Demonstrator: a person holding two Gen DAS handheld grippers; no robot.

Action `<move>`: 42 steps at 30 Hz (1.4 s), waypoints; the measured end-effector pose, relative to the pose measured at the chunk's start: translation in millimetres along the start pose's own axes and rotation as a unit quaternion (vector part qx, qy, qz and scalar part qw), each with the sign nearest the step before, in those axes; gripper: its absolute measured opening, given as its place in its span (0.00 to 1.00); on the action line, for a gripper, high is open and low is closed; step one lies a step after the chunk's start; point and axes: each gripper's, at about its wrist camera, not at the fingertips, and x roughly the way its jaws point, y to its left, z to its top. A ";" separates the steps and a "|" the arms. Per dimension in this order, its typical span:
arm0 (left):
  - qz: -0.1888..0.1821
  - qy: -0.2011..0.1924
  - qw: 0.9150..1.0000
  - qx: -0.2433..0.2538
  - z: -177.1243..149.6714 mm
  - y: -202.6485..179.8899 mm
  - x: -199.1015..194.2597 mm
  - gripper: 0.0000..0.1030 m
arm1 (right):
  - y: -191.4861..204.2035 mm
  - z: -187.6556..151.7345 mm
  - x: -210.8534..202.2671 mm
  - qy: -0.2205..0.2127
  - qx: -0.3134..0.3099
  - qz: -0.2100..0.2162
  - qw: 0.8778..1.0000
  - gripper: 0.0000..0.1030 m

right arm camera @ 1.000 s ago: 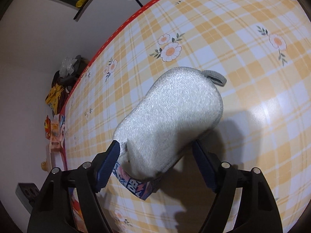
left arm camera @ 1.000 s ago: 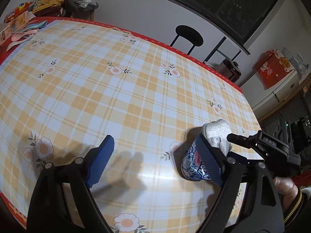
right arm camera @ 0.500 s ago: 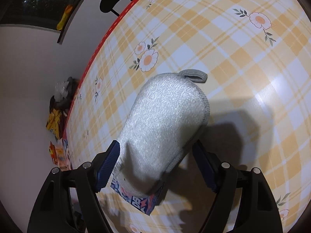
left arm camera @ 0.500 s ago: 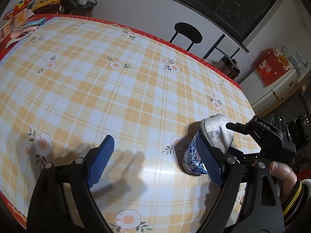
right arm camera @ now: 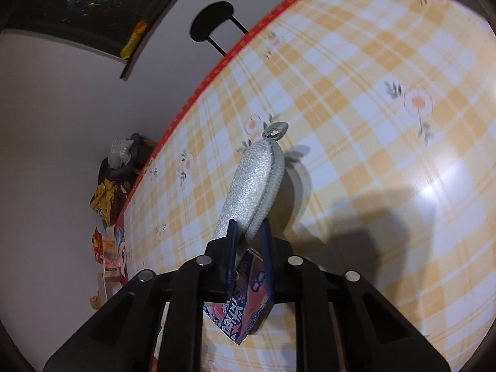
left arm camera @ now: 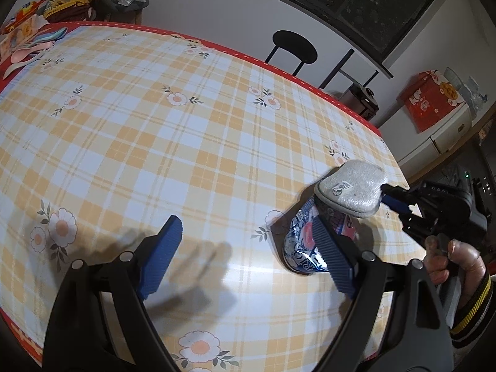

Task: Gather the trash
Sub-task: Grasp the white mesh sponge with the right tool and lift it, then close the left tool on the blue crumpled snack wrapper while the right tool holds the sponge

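Pickup step under way — right gripper (right arm camera: pixel 248 235), jaws just closed, pinches grey sponge (right arm camera: pixel 257 183) above crushed can (left arm camera: pixel 313 241) on the table (left arm camera: pixel 186 142); left gripper (left arm camera: pixel 245 257) gapes empty — next, lifting clear.

Right hand-held gripper (right arm camera: pixel 248 241) pinching a grey sponge

Its jaws have just been closing and now clamp the near end of the silvery sponge (right arm camera: pixel 254 183), which stands on edge, loop end away. Under it lies a blue and pink printed wrapper (right arm camera: pixel 245 313), possibly touching the sponge. Both sit over the orange checked surface (right arm camera: pixel 372 124); a black stool (right arm camera: pixel 212 21) stands beyond its red edge.
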 end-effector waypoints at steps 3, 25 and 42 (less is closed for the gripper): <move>-0.008 0.006 1.000 0.009 0.5 -6.7 3.5 0.82 | 5.5 7.0 -14.9 -0.009 -0.027 0.003 1.000 0.11; -0.041 0.028 0.998 0.036 -3.4 -49.9 27.0 0.82 | -7.7 25.0 -73.5 0.017 -0.181 -0.116 0.976 0.08; -0.035 0.030 0.999 0.020 -5.0 -39.7 27.2 0.82 | -4.8 11.7 -44.3 0.053 -0.217 -0.158 0.962 0.29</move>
